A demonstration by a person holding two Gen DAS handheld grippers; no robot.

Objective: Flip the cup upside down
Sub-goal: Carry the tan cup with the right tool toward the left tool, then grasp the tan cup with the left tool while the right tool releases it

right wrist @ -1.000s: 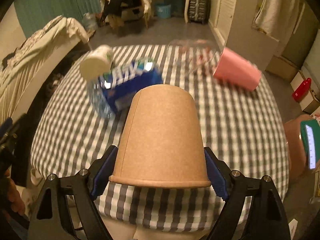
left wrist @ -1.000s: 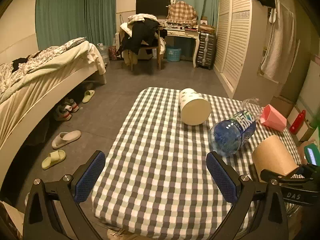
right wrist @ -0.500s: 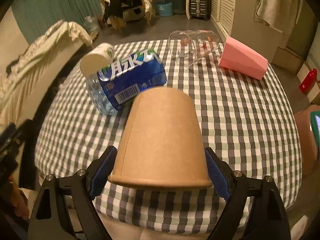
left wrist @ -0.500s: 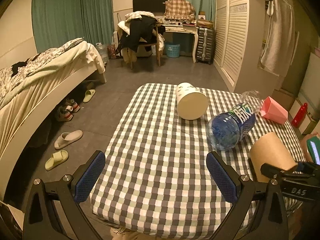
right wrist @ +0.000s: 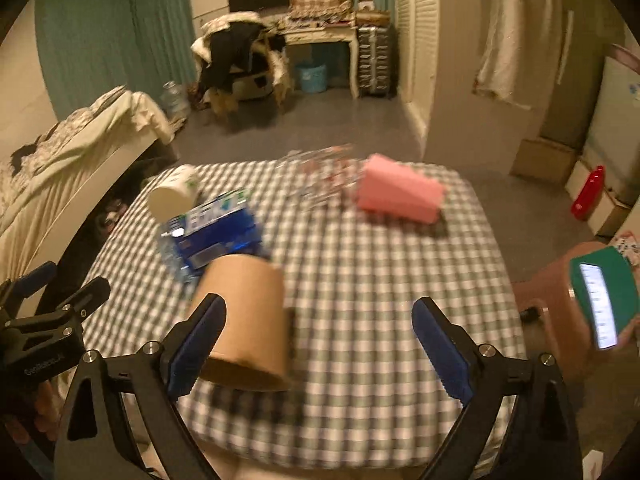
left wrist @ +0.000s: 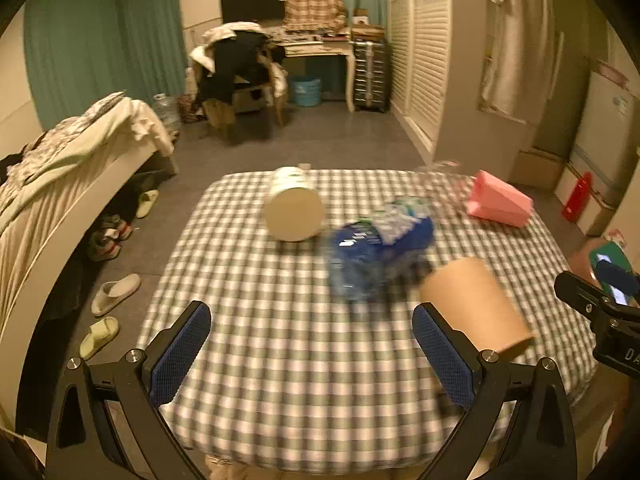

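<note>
A brown paper cup [right wrist: 248,316] stands upside down, rim down, on the checked tablecloth [right wrist: 380,272], a little blurred. My right gripper [right wrist: 320,344] is open; the cup is by its left finger [right wrist: 196,344], no longer clamped. In the left wrist view the cup [left wrist: 476,304] is just beyond the right finger [left wrist: 444,356] of my open, empty left gripper [left wrist: 308,352].
A blue-labelled water bottle [right wrist: 212,232] lies just behind the brown cup. A white cup [left wrist: 294,210] lies on its side, a pink cup [right wrist: 400,194] and a clear glass [right wrist: 320,176] lie further back. A bed [left wrist: 60,184] is left, a stool with a phone [right wrist: 600,300] right.
My right gripper has opened and let go of the brown cup, then shifted right. The cup now stands on the table. Both cameras moved, blurring the view.
</note>
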